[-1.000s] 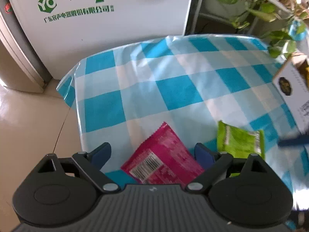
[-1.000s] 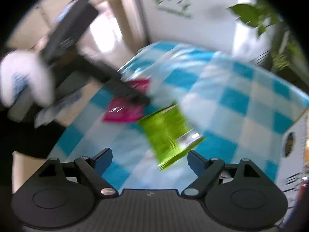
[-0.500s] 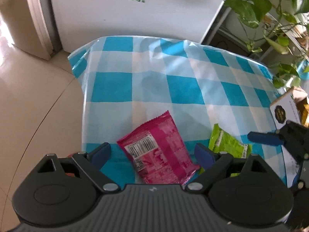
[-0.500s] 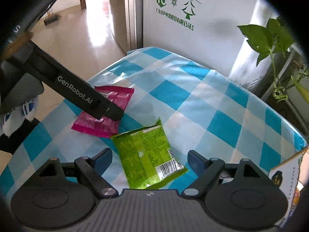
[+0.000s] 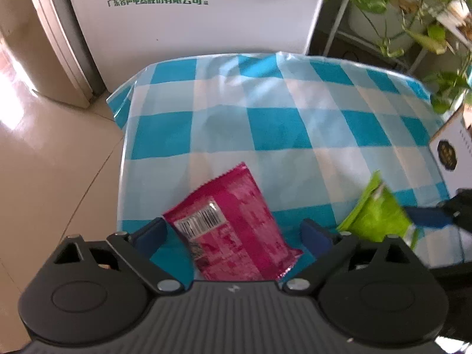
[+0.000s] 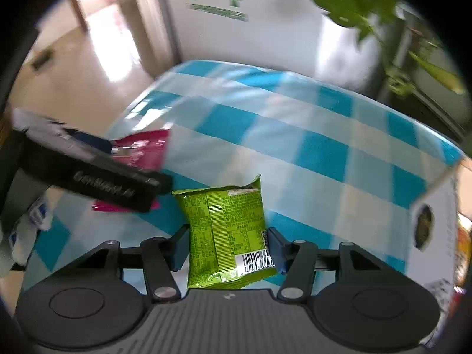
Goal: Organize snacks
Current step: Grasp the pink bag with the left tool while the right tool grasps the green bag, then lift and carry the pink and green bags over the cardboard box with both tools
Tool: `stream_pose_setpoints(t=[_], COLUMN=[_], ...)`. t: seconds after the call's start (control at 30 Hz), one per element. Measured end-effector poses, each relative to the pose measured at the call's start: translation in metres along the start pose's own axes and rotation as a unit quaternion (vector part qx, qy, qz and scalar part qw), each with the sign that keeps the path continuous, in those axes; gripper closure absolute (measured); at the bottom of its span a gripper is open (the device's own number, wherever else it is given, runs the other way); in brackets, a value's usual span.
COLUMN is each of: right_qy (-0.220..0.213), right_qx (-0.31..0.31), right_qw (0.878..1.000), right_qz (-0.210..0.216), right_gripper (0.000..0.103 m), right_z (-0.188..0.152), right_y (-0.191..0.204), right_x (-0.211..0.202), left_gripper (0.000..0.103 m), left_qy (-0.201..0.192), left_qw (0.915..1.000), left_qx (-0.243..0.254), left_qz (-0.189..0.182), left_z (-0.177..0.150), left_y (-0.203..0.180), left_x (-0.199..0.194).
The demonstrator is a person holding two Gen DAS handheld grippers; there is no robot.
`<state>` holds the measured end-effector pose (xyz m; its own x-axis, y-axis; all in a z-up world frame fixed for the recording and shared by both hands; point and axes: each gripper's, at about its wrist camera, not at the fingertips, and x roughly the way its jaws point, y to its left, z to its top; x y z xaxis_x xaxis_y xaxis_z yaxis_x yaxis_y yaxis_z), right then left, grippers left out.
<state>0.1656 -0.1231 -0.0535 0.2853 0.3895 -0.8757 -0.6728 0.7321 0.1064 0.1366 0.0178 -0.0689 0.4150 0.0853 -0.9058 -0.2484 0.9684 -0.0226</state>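
A pink snack packet (image 5: 233, 227) lies on the blue-checked tablecloth (image 5: 265, 129) between the fingers of my left gripper (image 5: 233, 236), which is open around it without touching it. The pink packet also shows in the right wrist view (image 6: 141, 150), partly behind the left gripper's body. My right gripper (image 6: 227, 247) is shut on a green snack packet (image 6: 227, 230) and holds it raised off the cloth. In the left wrist view the green packet (image 5: 374, 215) hangs tilted at the right.
A white cardboard box (image 5: 454, 156) stands at the table's right edge; it also shows in the right wrist view (image 6: 433, 230). A white fridge (image 5: 188, 14) and potted plants (image 5: 413, 14) stand behind the table. The tiled floor (image 5: 53, 159) lies left.
My right gripper has closed on the green packet and lifted it off the cloth. My left gripper has shifted slightly and stays open around the pink packet.
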Motion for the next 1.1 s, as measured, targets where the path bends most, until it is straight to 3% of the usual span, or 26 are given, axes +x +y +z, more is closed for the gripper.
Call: stream_pose_setpoints(t=[0.13,0.3,0.53,0.67,0.77,0.87,0.93,1.1], right_qy=[0.016,0.009,0.01,0.012,0.012,0.01,0.007,0.001], right_qx=[0.038,0.075,0.053,0.038,0.039,0.047,0.053,0.059], right_qw=[0.999,0.997,0.998,0.998,0.998,0.997,0.997,0.997], right_qz=[-0.034,-0.027,-0.039,-0.049,-0.055,-0.058,-0.056,-0.057], right_gripper=[0.042,0.037,0.026,0.026,0.033,0.043,0.046,0.047], right_z=[-0.005,-0.011,-0.009,-0.009,-0.008,-0.007,-0.008,-0.008], right_y=[-0.012,-0.026,-0.02,-0.015,-0.016,-0.018,-0.019,-0.015], right_x=[-0.005,-0.005,0.0,0.002,0.001,-0.002,-0.004,-0.01], left_gripper=[0.0,0.0,0.0,0.001,0.003,0.017,0.035,0.047], left_qy=[0.0,-0.003,-0.002,-0.004,-0.013,-0.03,-0.041,-0.055], left_qw=[0.9999,0.9999,0.9999,1.0,0.9999,0.9995,0.999,0.9981], left_qx=[-0.002,-0.011,-0.008,-0.005,0.001,0.011,0.017,0.001], left_qz=[0.01,0.01,0.008,0.006,0.003,-0.005,-0.014,-0.029], left_z=[-0.003,-0.004,-0.004,-0.005,-0.008,-0.01,-0.01,-0.012], left_y=[-0.004,-0.004,-0.003,-0.003,-0.004,-0.005,-0.005,0.003], left_x=[0.003,0.005,0.004,0.004,0.002,-0.004,-0.008,-0.014])
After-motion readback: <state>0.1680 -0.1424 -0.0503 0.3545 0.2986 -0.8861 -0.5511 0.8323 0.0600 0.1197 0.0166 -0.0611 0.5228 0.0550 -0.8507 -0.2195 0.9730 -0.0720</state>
